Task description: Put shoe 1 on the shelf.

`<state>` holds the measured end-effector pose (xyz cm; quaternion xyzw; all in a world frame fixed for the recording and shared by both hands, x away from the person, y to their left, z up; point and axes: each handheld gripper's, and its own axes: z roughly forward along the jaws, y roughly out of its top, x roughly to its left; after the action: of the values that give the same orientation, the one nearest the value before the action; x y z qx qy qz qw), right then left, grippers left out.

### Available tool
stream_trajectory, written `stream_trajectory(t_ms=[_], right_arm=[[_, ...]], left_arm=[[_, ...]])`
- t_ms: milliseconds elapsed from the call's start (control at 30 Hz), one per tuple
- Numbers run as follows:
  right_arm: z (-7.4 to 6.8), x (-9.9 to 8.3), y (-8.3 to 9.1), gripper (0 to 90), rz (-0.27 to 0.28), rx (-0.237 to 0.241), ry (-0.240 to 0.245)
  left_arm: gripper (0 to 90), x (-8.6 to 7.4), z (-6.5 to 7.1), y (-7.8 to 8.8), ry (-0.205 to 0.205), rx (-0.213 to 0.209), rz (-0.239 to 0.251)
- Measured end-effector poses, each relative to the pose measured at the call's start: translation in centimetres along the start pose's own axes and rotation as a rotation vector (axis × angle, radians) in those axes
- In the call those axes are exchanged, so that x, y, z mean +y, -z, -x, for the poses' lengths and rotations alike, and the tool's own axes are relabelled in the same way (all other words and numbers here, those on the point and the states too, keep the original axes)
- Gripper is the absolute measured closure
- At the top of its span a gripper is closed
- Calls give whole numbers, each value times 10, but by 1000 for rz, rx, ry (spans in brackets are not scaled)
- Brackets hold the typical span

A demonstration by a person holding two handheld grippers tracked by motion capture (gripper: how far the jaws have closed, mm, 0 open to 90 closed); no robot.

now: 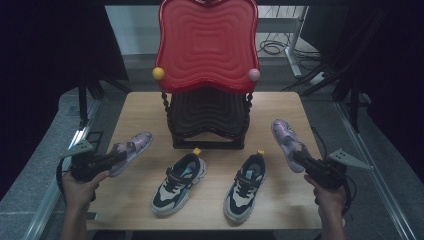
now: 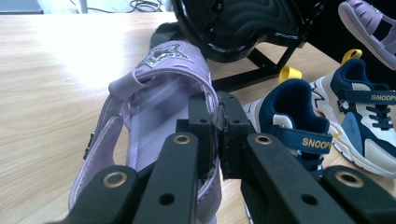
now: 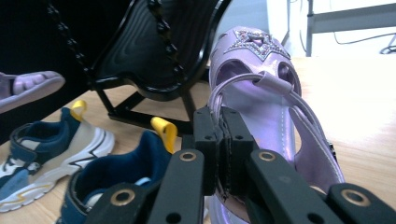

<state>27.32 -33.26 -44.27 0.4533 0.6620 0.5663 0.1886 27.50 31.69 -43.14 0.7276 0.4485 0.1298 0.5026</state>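
My left gripper [image 1: 116,156] is shut on the heel edge of a purple sandal [image 1: 132,149] held just above the table's left side; in the left gripper view its jaws pinch the sandal's [image 2: 154,93] side wall, gripper [image 2: 215,135]. My right gripper [image 1: 300,157] is shut on the matching purple sandal [image 1: 286,140] at the right, toe pointing away. In the right gripper view the pads [image 3: 236,140] clamp that sandal's [image 3: 266,79] heel strap, gripper [image 3: 220,144]. Two navy and white sneakers [image 1: 179,183] [image 1: 245,186] lie on the table between them.
A two-tier rack stands at the table's back middle, with a red wavy upper shelf [image 1: 207,42] and a black lower shelf [image 1: 207,112]. The wooden table [image 1: 280,200] ends close in front of the sneakers. Cables and metal frames lie on the floor behind.
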Motion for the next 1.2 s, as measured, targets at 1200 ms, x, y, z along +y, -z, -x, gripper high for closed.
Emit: stream_trajectory(t_ms=[1200], right_arm=[[-41, 13, -39, 872, -27, 119, 66]], left_arm=[[862, 26, 24, -27, -26, -60, 63]])
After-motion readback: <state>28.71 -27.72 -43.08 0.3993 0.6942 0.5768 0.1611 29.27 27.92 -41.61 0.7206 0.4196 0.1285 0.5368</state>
